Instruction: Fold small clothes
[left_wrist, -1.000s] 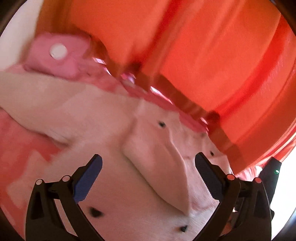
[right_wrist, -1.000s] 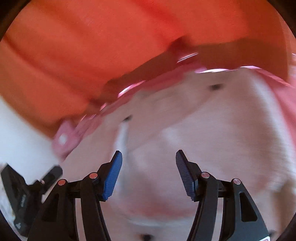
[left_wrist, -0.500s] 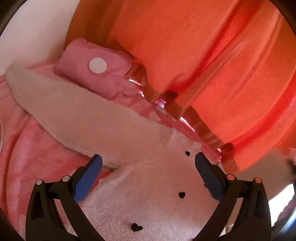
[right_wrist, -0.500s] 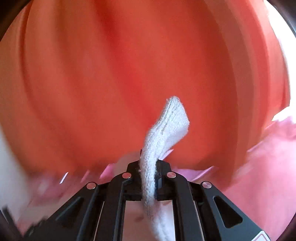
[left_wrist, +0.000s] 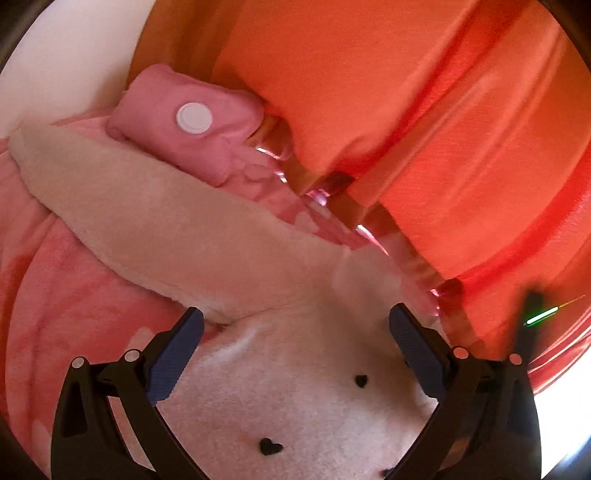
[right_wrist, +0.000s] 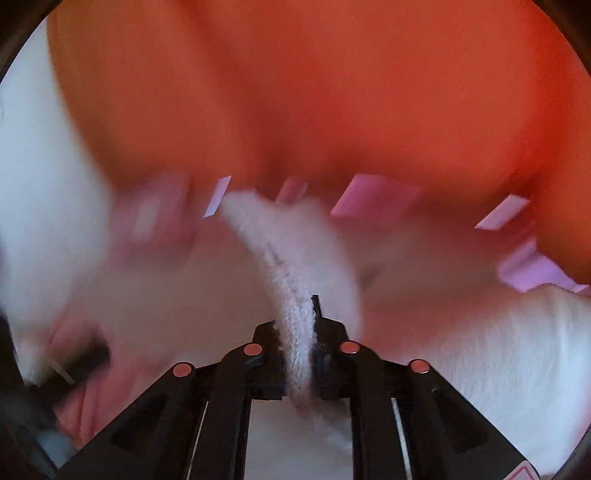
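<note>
A small white fleece garment with black hearts (left_wrist: 303, 398) lies on a pink blanket (left_wrist: 70, 295); one long white sleeve or flap (left_wrist: 155, 221) stretches to the upper left. My left gripper (left_wrist: 295, 350) is open and empty just above the garment's body. My right gripper (right_wrist: 299, 354) is shut on a ribbed white cuff or edge of the garment (right_wrist: 291, 280) and holds it up; this view is blurred. The right gripper's body shows as a dark blur in the left wrist view (left_wrist: 528, 325).
A folded pink piece with a white round snap (left_wrist: 192, 122) lies at the back left. Orange fabric (left_wrist: 406, 110) hangs close behind the garment and fills the upper part of both views. A white surface (left_wrist: 66, 55) shows at the far left.
My right gripper closed on the white ribbed edge and lifted it, now swinging it back over the garment. My left gripper stayed open and shifted slightly over the garment's body.
</note>
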